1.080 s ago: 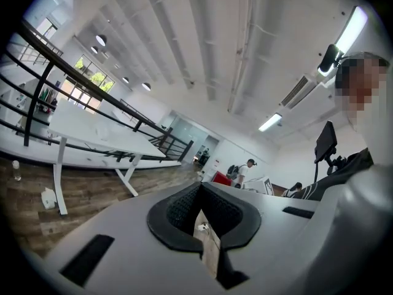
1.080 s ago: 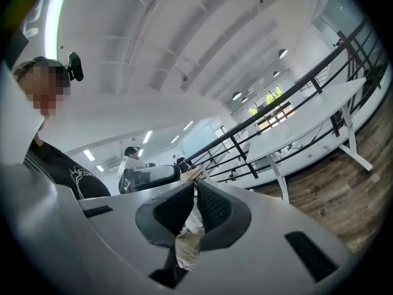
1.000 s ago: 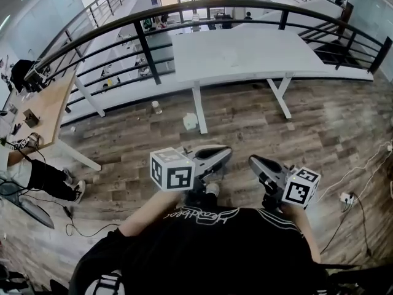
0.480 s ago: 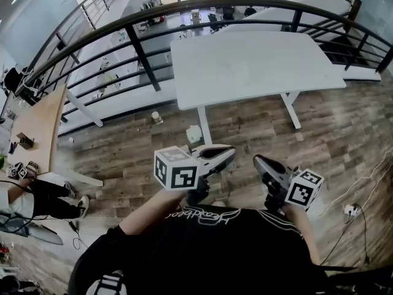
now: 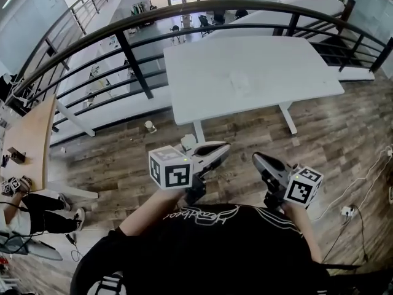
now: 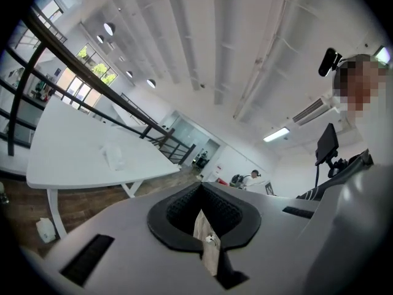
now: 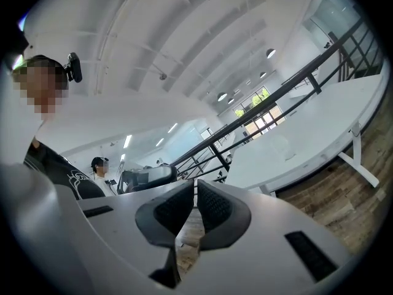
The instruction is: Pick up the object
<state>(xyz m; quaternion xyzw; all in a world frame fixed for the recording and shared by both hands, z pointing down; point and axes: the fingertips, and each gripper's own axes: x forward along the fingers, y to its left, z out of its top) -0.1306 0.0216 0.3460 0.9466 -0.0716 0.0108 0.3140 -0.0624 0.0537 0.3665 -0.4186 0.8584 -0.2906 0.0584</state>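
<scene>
A small pale, see-through object [image 5: 241, 82] lies near the middle of the white table [image 5: 295, 72] ahead of me. It also shows on the table in the left gripper view, the object [image 6: 113, 155], and in the right gripper view, the object [image 7: 279, 146]. Both grippers are held close to my chest, well short of the table and above the wooden floor. My left gripper [image 5: 218, 149] is shut with nothing between its pads [image 6: 184, 204]. My right gripper [image 5: 258, 158] also has its pads [image 7: 212, 204] together and holds nothing.
A black railing [image 5: 132, 57] curves behind the table. On the floor by the table leg stand a white container [image 5: 188, 141] and a small cup [image 5: 149, 126]. A wooden desk [image 5: 31, 134] with a seated person is at the left. Cables and a plug [image 5: 347, 211] lie at the right.
The table has come a little nearer and shifted in the head view as I moved. Both grippers stay by my chest, jaws unchanged.
</scene>
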